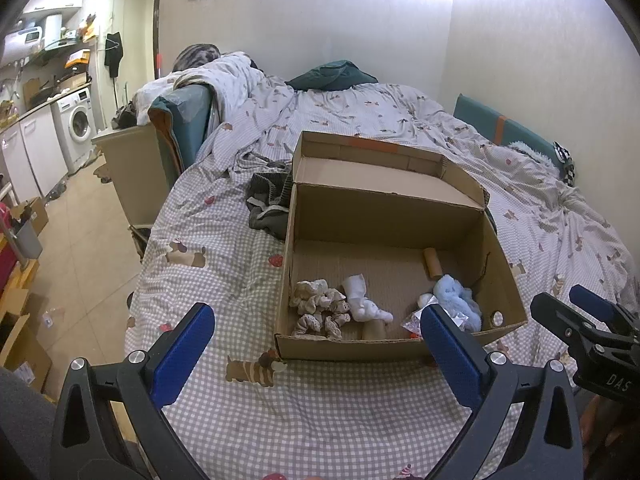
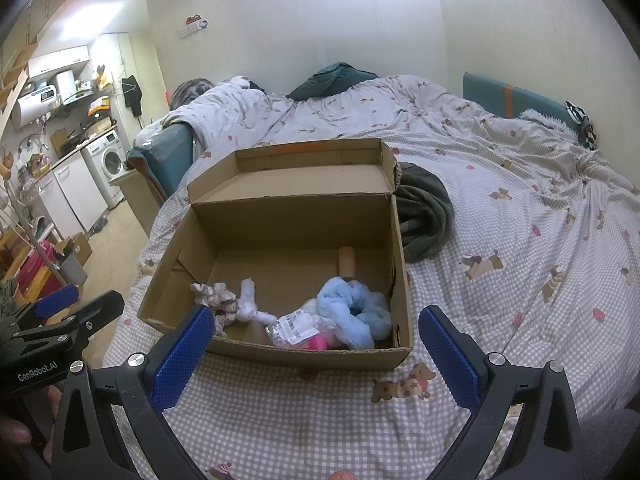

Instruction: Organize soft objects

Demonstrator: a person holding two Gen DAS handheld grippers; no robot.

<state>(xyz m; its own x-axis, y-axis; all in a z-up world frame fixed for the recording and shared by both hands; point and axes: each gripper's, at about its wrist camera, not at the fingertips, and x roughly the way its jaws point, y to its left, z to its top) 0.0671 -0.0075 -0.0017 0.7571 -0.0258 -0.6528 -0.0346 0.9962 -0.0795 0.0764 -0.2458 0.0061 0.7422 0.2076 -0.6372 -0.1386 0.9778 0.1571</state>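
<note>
An open cardboard box (image 1: pixel 384 216) (image 2: pixel 280 216) sits on the bed. Inside lie beige scrunchies (image 1: pixel 320 308) (image 2: pixel 216 296), a knotted white cloth (image 1: pixel 364 300) (image 2: pixel 252 304), a fluffy light-blue item (image 1: pixel 456 296) (image 2: pixel 356 308), a clear plastic packet (image 2: pixel 296 326) over something pink (image 2: pixel 316 344), and cardboard tubes (image 1: pixel 434 262) (image 2: pixel 347 261). My left gripper (image 1: pixel 316 340) is open and empty, just in front of the box. My right gripper (image 2: pixel 316 344) is open and empty at the box's near wall; it also shows in the left wrist view (image 1: pixel 588 316).
A dark grey garment (image 1: pixel 268 204) (image 2: pixel 424 216) lies on the checked bedsheet (image 1: pixel 320 408) behind the box. A rumpled duvet (image 1: pixel 248 80) and a teal pillow (image 1: pixel 332 76) lie at the far end. The floor, a cabinet (image 1: pixel 132 172) and a washing machine (image 1: pixel 78 124) are left.
</note>
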